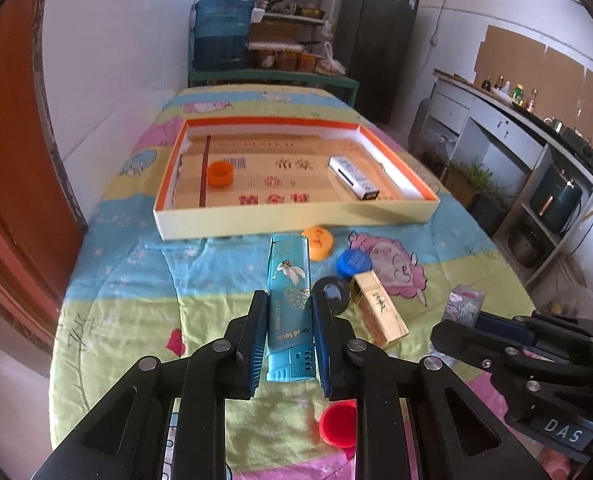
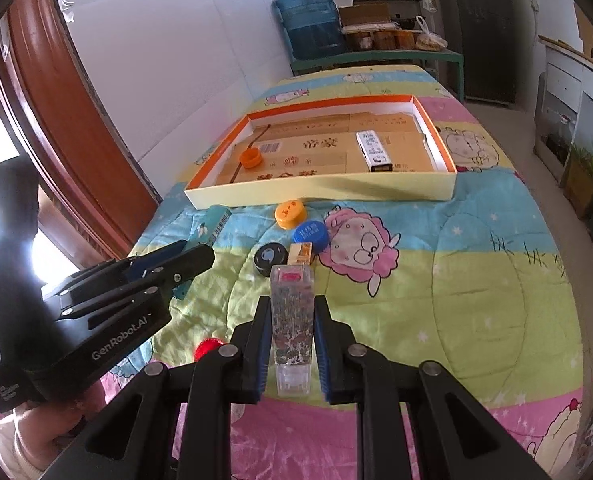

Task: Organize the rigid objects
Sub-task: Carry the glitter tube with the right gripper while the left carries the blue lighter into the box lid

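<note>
Left gripper (image 1: 286,344) pinches teal box (image 1: 289,300) | right gripper (image 2: 290,340) pinches clear patterned box (image 2: 291,320) | risk: slick boxes slipping before orange-rimmed tray (image 1: 296,222) ahead.

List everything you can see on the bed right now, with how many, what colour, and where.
tray: 1, cream with orange rim, far on quilt
orange cap: 1, in tray, left
white box: 1, in tray, right
yellow-orange cap: 1, quilt, before tray
blue cap: 1, beside it
black cap: 1, mid quilt
gold box: 1, beside black cap
red cap: 1, near edge
teal box: 1, in left gripper
patterned clear box: 1, in right gripper
quilt: 1, cartoon print
</note>
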The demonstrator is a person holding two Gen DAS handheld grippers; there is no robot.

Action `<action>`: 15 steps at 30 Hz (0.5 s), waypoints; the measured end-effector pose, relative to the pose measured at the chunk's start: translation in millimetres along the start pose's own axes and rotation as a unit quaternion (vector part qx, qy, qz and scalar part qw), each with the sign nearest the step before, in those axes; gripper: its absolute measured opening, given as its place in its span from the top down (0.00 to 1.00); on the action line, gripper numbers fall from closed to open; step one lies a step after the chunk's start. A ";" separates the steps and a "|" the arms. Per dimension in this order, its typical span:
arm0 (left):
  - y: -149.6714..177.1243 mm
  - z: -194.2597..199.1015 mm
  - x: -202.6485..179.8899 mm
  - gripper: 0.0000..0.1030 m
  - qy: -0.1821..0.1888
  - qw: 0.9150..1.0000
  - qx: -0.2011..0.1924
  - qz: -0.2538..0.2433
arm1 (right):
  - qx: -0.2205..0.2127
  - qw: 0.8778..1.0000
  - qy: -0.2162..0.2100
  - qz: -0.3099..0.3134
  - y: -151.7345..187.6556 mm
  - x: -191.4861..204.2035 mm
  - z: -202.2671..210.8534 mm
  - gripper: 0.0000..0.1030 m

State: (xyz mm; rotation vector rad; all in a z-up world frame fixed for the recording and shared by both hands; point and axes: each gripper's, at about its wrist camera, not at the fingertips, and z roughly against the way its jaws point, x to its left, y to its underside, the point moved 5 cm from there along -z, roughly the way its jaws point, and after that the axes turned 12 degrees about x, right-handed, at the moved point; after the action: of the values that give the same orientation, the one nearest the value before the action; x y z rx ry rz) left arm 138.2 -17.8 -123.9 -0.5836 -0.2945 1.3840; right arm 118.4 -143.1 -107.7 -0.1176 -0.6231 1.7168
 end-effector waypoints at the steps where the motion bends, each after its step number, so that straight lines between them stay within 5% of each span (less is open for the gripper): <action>1: -1.8 3.5 -0.8 0.78 0.000 1.000 -0.004 -0.001 | -0.002 1.000 0.000 0.001 -1.6 0.8 0.9 0.81; 15: -24.5 35.1 -2.0 0.78 0.006 0.999 -0.042 -0.002 | -0.034 0.999 0.009 0.020 -29.2 8.0 21.0 0.81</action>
State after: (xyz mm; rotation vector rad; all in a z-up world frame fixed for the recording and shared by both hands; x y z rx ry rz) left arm 139.9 -14.1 -81.1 -0.6604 -0.3451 1.3681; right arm 133.6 -139.6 -74.3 -0.1943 -0.6701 1.7307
